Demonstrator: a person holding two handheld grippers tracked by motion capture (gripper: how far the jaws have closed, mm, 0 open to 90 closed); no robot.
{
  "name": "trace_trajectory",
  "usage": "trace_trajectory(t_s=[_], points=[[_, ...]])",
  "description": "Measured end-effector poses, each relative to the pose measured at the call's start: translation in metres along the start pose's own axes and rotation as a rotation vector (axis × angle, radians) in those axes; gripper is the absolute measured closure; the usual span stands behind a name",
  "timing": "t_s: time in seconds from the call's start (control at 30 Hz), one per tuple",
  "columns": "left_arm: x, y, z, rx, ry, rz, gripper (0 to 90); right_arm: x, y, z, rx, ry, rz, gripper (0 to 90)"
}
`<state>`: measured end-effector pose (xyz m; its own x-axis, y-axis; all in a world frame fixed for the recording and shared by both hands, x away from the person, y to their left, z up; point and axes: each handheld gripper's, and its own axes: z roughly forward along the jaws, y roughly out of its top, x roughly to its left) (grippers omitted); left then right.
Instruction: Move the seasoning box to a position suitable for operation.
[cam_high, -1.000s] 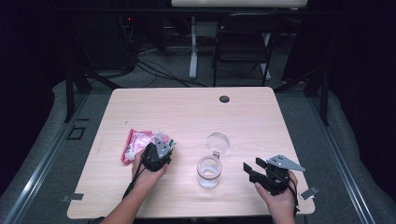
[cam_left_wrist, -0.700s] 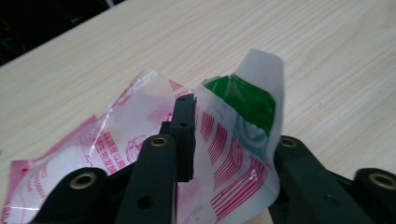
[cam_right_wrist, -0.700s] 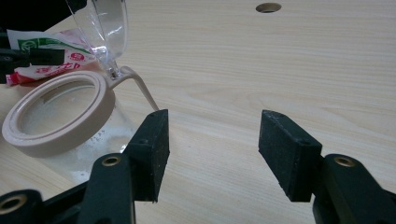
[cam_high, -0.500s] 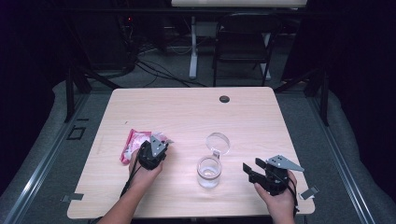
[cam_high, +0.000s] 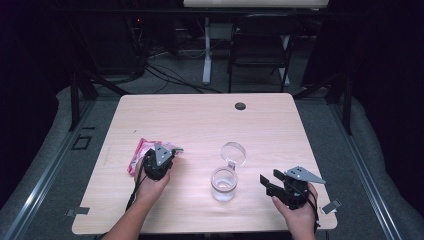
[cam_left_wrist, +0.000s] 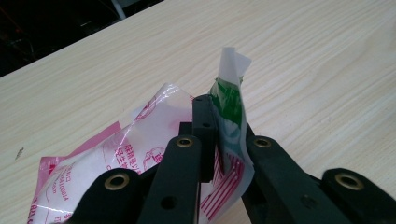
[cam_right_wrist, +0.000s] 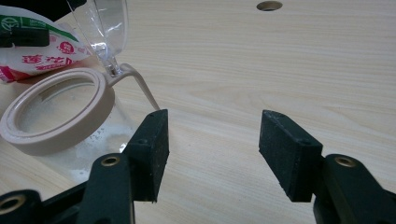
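Gripping step: left tool (cam_left_wrist: 219, 140), jaws just closed, pinches sachet (cam_left_wrist: 229, 116) left of open jar (cam_high: 223, 184). Right tool (cam_right_wrist: 212, 144) open beside jar. Next, likely: lift sachet jarward.

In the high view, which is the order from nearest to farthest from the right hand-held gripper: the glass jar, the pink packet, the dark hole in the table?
Measured from the right hand-held gripper:
1. Glass jar, just to its left, lid open.
2. Dark hole in the table, toward the far edge.
3. Pink packet, across the table on the left, held by the left hand-held gripper.
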<state>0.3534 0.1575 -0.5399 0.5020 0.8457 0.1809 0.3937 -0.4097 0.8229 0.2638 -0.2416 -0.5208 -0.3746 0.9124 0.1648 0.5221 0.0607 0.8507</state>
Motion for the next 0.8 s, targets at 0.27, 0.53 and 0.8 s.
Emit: trace_trajectory(t_s=[0.27,0.53,0.8], points=[[0.011,0.001,-0.008,-0.028,-0.012,-0.054,88.5,-0.001,0.0,0.0,0.0,0.001,0.001,42.5],[0.024,0.004,-0.02,-0.06,-0.025,-0.095,88.9,0.0,0.0,0.001,-0.004,0.004,0.001,42.5],[0.04,0.006,-0.036,-0.088,-0.015,-0.137,89.2,0.0,0.0,0.002,-0.003,0.004,-0.005,42.5]])
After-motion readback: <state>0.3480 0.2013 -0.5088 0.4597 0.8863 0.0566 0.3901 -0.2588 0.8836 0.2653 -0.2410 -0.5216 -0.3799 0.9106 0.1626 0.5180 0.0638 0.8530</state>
